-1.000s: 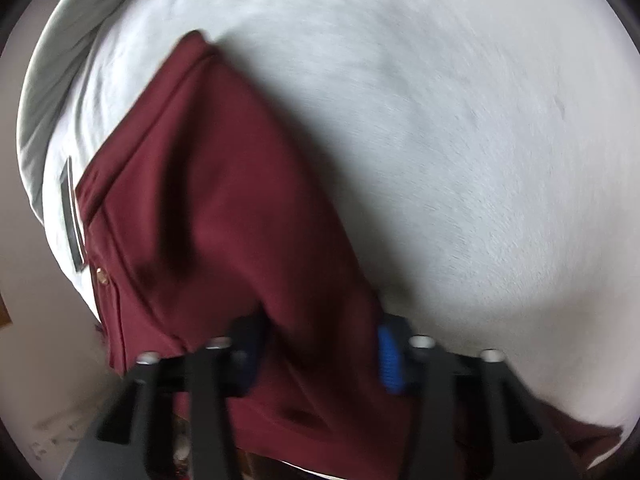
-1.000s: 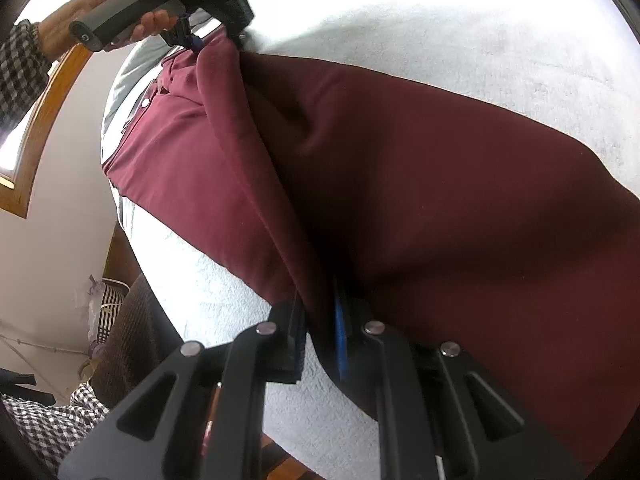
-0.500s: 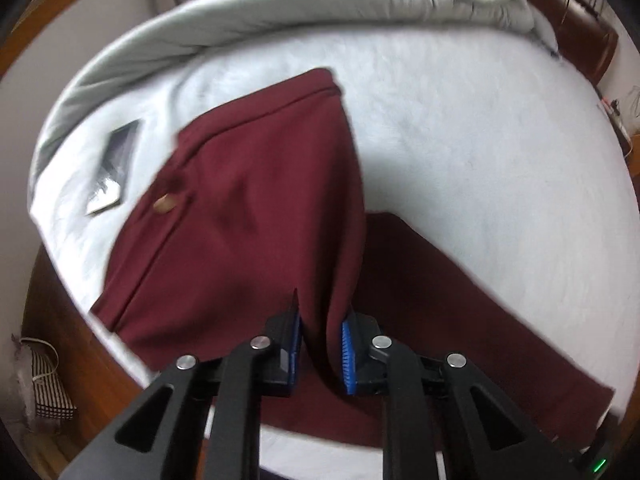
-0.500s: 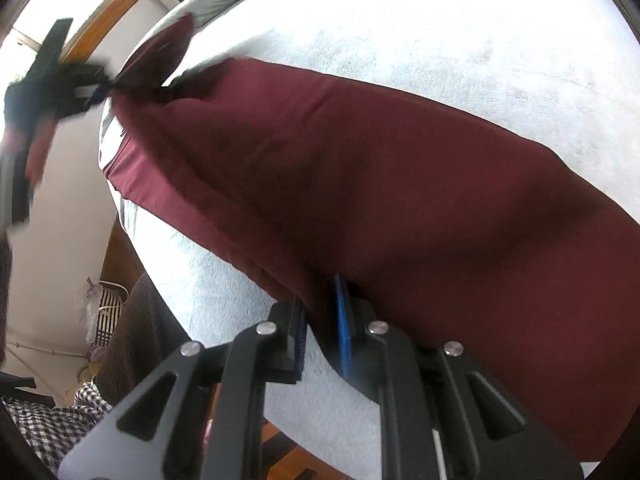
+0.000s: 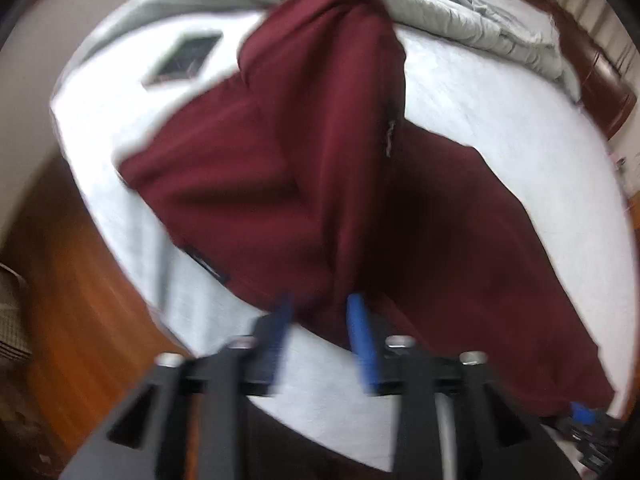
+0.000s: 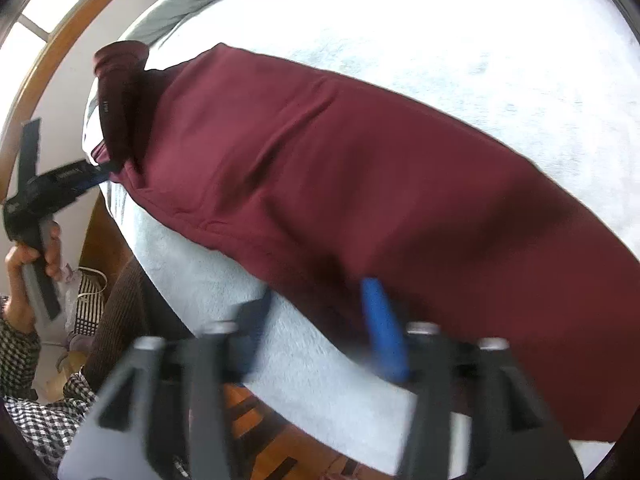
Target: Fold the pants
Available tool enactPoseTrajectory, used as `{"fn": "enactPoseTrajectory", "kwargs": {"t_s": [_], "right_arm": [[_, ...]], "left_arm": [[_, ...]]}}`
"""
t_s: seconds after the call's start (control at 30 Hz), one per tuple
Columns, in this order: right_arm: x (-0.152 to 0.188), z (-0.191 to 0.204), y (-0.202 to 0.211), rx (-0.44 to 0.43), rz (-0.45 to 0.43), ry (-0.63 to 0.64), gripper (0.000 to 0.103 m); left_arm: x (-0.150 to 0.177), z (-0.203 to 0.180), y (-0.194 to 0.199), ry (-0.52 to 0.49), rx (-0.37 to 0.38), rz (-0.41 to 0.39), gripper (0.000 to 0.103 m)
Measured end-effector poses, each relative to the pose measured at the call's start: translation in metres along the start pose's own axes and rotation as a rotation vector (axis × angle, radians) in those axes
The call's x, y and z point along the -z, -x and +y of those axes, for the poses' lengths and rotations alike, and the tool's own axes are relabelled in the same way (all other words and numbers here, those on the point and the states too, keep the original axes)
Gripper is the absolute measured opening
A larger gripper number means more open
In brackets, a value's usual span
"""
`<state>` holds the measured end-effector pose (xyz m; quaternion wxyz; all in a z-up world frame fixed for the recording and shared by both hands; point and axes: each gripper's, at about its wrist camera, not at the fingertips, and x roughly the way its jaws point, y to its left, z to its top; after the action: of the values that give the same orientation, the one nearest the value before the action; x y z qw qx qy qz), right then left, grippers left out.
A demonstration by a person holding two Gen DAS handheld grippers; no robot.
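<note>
The soft, floppy red pants [image 5: 312, 168] on the bed [image 5: 500, 120] are best gripped at an edge, and both claws, left [image 5: 320, 320] and right [image 6: 316, 320], have just been opened, seemingly letting go.

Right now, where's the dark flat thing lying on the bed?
Left wrist view, upper left: the dark flat object lies on the white bedspread, just left of the maroon pants, below the bunched grey duvet.
</note>
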<state>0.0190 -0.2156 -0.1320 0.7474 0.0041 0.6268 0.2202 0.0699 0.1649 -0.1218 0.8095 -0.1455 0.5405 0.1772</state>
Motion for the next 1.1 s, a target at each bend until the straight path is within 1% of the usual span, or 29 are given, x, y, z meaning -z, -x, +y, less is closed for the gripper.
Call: {"fn": "enactPoseTrajectory", "kwargs": {"t_s": [0.03,0.07,0.1,0.13,0.17,0.23,0.27,0.3,0.37,0.4,0.43,0.47,0.53,0.57,0.6,0.63,0.67,0.7,0.73,0.83,0.9,0.97,1.03,1.1], "right_arm": [[-0.001,0.002,0.006,0.001,-0.017,0.001,0.068],[-0.003,0.003,0.013,-0.017,-0.04,0.001,0.068],[-0.005,0.004,0.018,-0.034,-0.055,-0.005,0.068],[-0.009,0.004,0.021,-0.05,-0.067,-0.011,0.068],[-0.013,0.008,0.025,-0.068,-0.079,-0.016,0.068],[-0.018,0.013,0.024,-0.075,-0.086,-0.014,0.068],[-0.02,0.015,0.022,-0.075,-0.085,-0.013,0.068],[-0.021,0.016,0.019,-0.077,-0.079,-0.016,0.068],[-0.021,0.016,0.011,-0.085,-0.064,-0.036,0.068],[-0.02,0.018,0.009,-0.093,-0.061,-0.049,0.068],[-0.02,0.017,0.006,-0.108,-0.057,-0.063,0.068],[-0.019,0.018,0.006,-0.113,-0.056,-0.068,0.068],[-0.016,0.019,0.005,-0.111,-0.053,-0.065,0.068],[-0.015,0.018,0.005,-0.105,-0.052,-0.058,0.068],[-0.014,0.018,0.005,-0.103,-0.052,-0.055,0.068],[-0.014,0.018,0.006,-0.105,-0.055,-0.055,0.068],[-0.013,0.017,0.007,-0.107,-0.058,-0.056,0.068],[-0.012,0.014,0.008,-0.106,-0.061,-0.061,0.068],[-0.013,0.013,0.008,-0.105,-0.062,-0.067,0.068],[-0.012,0.008,0.006,-0.104,-0.062,-0.089,0.068],[-0.01,0.004,0.005,-0.101,-0.057,-0.095,0.068],[-0.01,0.001,0.003,-0.095,-0.054,-0.104,0.068],[-0.011,0.0,0.0,-0.09,-0.048,-0.115,0.068],[-0.01,-0.002,-0.003,-0.078,-0.04,-0.118,0.068]], "left_arm": [[-0.009,-0.003,0.007,-0.021,-0.042,-0.014,0.067],[-0.016,-0.006,0.015,-0.034,-0.07,-0.038,0.08],[-0.027,-0.007,0.024,-0.038,-0.103,-0.061,0.084],[-0.027,-0.002,0.029,-0.036,-0.106,-0.083,0.085],[-0.041,-0.003,0.035,-0.023,-0.132,-0.107,0.087],[-0.062,-0.007,0.035,-0.009,-0.156,-0.111,0.089],[-0.069,-0.009,0.032,-0.008,-0.177,-0.099,0.089],[-0.076,-0.012,0.03,-0.021,-0.223,-0.071,0.089],[-0.087,-0.025,0.021,-0.066,-0.327,-0.053,0.091],[-0.096,-0.036,0.012,-0.096,-0.401,-0.031,0.091],[-0.102,-0.043,0.002,-0.108,-0.44,-0.016,0.091],[-0.108,-0.048,-0.008,-0.107,-0.459,-0.001,0.091],[-0.115,-0.049,-0.022,-0.07,-0.439,0.027,0.088],[-0.116,-0.046,-0.028,-0.04,-0.4,0.042,0.076],[-0.115,-0.042,-0.032,-0.021,-0.36,0.057,0.055],[-0.115,-0.038,-0.036,0.007,-0.316,0.08,0.043],[-0.112,-0.032,-0.036,0.03,-0.29,0.093,0.019],[-0.11,-0.026,-0.038,0.063,-0.266,0.106,0.009],[-0.108,-0.02,-0.036,0.083,-0.265,0.102,0.004],[-0.101,-0.001,-0.022,0.103,-0.217,0.058,0.004],[-0.093,0.019,-0.007,0.135,-0.156,0.03,0.004],[-0.081,0.042,0.002,0.161,-0.14,0.014,0.004],[-0.068,0.064,0.006,0.211,-0.115,0.024,0.004],[-0.057,0.085,-0.006,0.233,-0.084,0.064,0.005]]}}
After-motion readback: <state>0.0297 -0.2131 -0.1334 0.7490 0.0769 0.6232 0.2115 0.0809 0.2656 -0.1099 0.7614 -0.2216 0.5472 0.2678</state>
